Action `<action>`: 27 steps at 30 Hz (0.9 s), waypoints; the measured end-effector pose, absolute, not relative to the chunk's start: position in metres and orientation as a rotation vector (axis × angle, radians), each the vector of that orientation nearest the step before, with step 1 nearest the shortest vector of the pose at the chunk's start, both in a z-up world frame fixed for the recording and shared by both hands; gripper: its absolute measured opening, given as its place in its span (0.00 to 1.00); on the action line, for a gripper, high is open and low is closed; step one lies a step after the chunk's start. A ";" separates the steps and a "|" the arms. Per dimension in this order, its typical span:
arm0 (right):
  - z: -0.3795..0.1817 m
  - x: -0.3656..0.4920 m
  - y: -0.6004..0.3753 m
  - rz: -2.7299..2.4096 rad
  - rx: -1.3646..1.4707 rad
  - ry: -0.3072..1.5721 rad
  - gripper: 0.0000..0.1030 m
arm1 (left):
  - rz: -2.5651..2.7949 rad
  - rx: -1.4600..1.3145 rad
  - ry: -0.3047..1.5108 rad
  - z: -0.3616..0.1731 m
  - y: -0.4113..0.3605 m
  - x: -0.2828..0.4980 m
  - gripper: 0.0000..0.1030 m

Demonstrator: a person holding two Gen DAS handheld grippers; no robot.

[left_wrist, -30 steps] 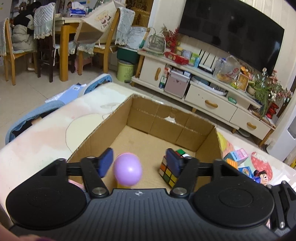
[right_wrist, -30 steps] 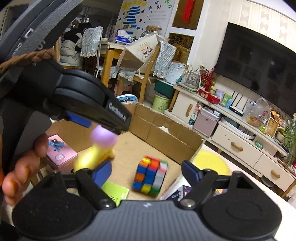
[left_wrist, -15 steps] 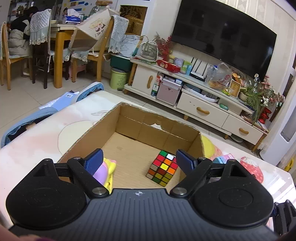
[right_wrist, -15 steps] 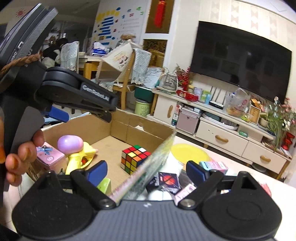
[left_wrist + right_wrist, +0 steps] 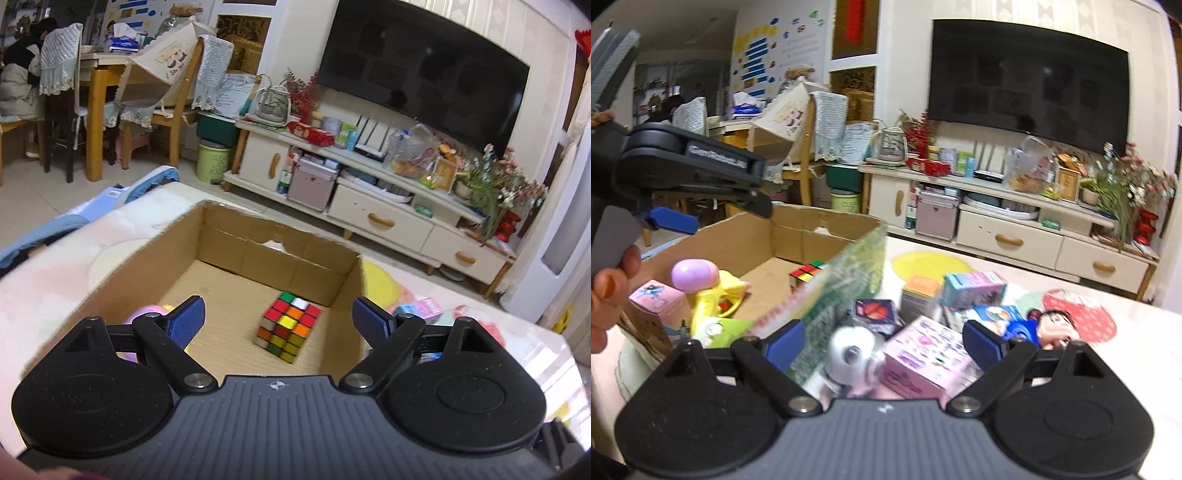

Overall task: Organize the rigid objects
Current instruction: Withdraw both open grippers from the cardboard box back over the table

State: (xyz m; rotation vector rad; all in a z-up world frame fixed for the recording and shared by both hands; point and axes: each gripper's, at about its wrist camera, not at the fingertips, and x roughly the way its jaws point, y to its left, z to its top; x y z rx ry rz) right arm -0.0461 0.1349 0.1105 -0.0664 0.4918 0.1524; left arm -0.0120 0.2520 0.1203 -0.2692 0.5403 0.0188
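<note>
A cardboard box [image 5: 280,243] stands on the table and holds a colour cube [image 5: 290,326] and a yellow toy with a purple ball top [image 5: 701,284]. My left gripper [image 5: 279,321] is open and empty above the box's near side. My right gripper [image 5: 884,341] is open and empty over a pile of toys right of the box: a white toy [image 5: 849,356], a pink printed box [image 5: 923,360] and a dark small box [image 5: 875,312]. The left gripper also shows in the right wrist view [image 5: 670,219].
A pink box [image 5: 652,301] and a green item [image 5: 726,328] lie in the carton's near corner. A doll [image 5: 1049,326], a blue toy [image 5: 1001,315] and a pink-blue carton [image 5: 973,288] lie on the table. A TV cabinet [image 5: 388,218] stands behind.
My left gripper let go of the purple-topped toy, opened wide and pulled back and up. My right gripper swung right, from over the box to over the toy pile.
</note>
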 end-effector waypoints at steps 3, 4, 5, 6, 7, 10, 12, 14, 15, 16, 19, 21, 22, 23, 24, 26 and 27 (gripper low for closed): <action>0.106 -0.052 0.125 0.131 -0.057 0.492 0.89 | -0.023 -0.298 0.521 0.120 0.252 -0.014 1.00; 0.103 -0.054 0.121 0.123 -0.055 0.495 0.89 | -0.035 -0.301 0.517 0.120 0.251 -0.014 1.00; 0.100 -0.055 0.116 0.116 -0.052 0.502 0.89 | -0.049 -0.299 0.514 0.120 0.249 -0.014 1.00; 0.096 -0.055 0.112 0.109 -0.048 0.512 0.89 | -0.061 -0.290 0.511 0.119 0.247 -0.014 1.00; 0.092 -0.056 0.108 0.103 -0.045 0.521 0.89 | -0.069 -0.278 0.506 0.118 0.244 -0.014 1.00; 0.082 -0.055 0.096 0.085 -0.032 0.546 0.89 | -0.081 -0.239 0.485 0.115 0.238 -0.014 1.00; 0.077 -0.054 0.089 0.077 -0.014 0.555 0.89 | -0.080 -0.221 0.476 0.113 0.236 -0.013 1.00; 0.073 -0.052 0.083 0.067 0.000 0.563 0.89 | -0.070 -0.196 0.464 0.111 0.236 -0.012 1.00; 0.072 -0.051 0.080 0.064 0.005 0.565 0.89 | -0.069 -0.180 0.462 0.111 0.236 -0.011 1.00; 0.070 -0.051 0.077 0.061 0.008 0.567 0.89 | -0.064 -0.165 0.464 0.109 0.236 -0.009 1.00; 0.065 -0.051 0.071 0.056 0.017 0.574 0.89 | -0.038 -0.129 0.464 0.104 0.237 -0.005 1.00; 0.063 -0.051 0.068 0.058 0.025 0.579 0.89 | -0.022 -0.109 0.455 0.104 0.237 -0.006 1.00; 0.062 -0.050 0.067 0.060 0.029 0.581 0.89 | -0.021 -0.102 0.446 0.104 0.238 -0.007 1.00; 0.061 -0.050 0.065 0.062 0.033 0.582 0.89 | -0.017 -0.087 0.433 0.105 0.236 -0.009 1.00; 0.060 -0.049 0.064 0.065 0.036 0.582 0.89 | -0.009 -0.066 0.419 0.104 0.235 -0.010 1.00; 0.059 -0.048 0.062 0.074 0.036 0.584 0.90 | -0.005 -0.031 0.405 0.103 0.232 -0.013 1.00; 0.058 -0.048 0.061 0.076 0.033 0.584 0.90 | 0.008 -0.007 0.398 0.102 0.232 -0.012 1.00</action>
